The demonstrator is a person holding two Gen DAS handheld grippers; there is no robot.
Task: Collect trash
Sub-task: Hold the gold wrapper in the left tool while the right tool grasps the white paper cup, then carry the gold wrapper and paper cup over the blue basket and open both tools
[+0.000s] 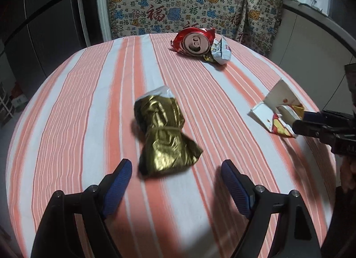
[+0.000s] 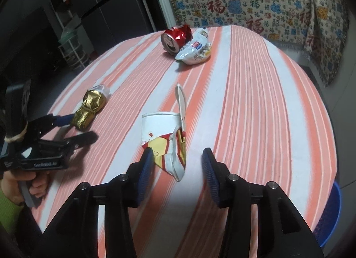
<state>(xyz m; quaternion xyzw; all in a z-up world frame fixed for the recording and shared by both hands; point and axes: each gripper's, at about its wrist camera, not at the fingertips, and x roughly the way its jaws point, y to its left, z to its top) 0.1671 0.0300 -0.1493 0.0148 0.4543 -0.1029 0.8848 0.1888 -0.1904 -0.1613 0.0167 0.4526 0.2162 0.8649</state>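
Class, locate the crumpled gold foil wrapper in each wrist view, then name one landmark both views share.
Left wrist: crumpled gold foil wrapper, centre, just beyond the open fingers.
Right wrist: wrapper, left of centre, at the other gripper's tips.
Shared landmark: crushed red can at the table's far edge.

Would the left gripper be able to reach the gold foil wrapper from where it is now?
Probably yes: the left gripper is open, the gold foil wrapper lies just ahead of its fingertips, and nothing stands between them on the striped tablecloth.
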